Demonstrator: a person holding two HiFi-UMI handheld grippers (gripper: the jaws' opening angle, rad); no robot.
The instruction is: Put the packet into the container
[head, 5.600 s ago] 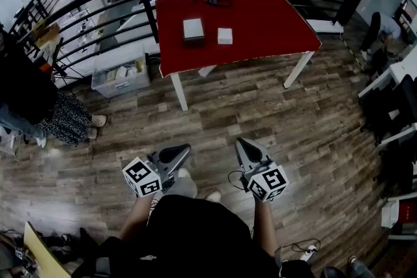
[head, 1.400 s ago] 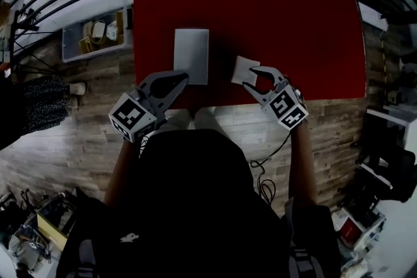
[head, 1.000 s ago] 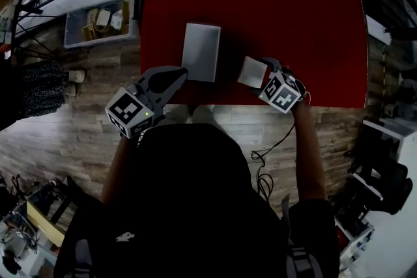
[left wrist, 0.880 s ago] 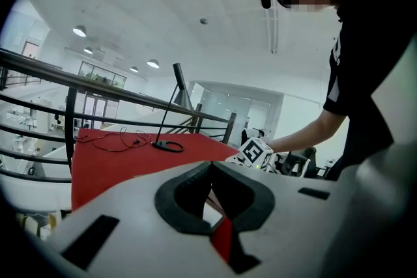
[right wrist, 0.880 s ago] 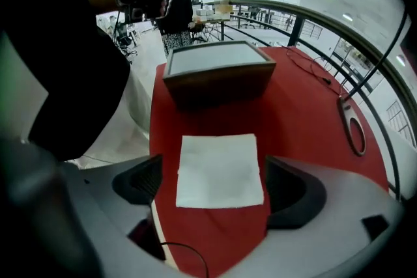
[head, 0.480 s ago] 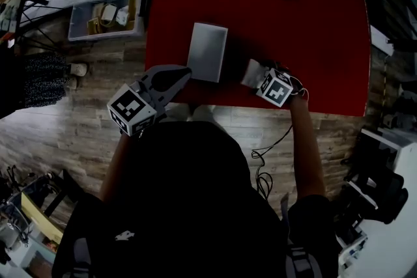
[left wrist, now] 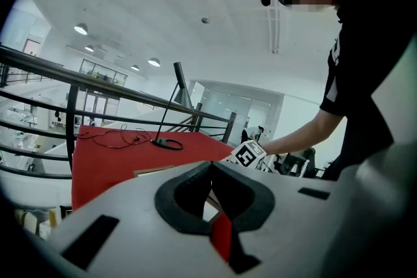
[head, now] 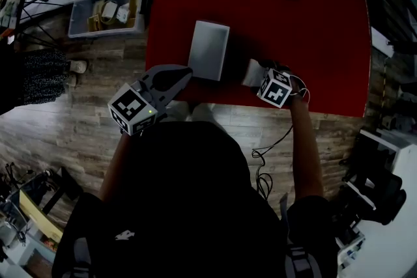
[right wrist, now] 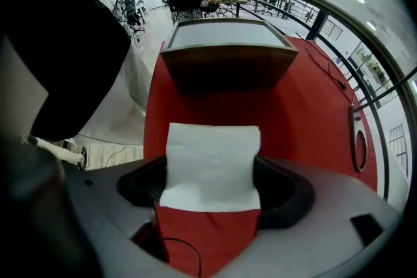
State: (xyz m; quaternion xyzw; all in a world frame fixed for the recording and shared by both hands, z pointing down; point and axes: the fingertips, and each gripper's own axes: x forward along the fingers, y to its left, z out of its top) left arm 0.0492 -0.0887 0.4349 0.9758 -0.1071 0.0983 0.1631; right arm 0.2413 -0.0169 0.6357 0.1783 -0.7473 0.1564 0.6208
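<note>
A red table (head: 313,42) fills the upper half of the head view above a wood-plank floor (head: 65,120). A clear storage bin (head: 107,13) sits on that floor at the table's 9 o'clock. On the cloth near the front edge stands the container (head: 208,50), a pale rectangular box with its opening facing up. At its 7 o'clock, the left gripper (head: 171,78) hangs just off the table edge, jaws pressed together on nothing. At the container's 3 o'clock, the right gripper (head: 264,71) points straight down over the packet (head: 253,73), a flat white pouch lying on the cloth just beside the box and outside it. The right gripper's wide-set jaws have just been closing, and the right gripper view shows the pads meeting the packet's two side edges, with the container at 12 o'clock.
</note>
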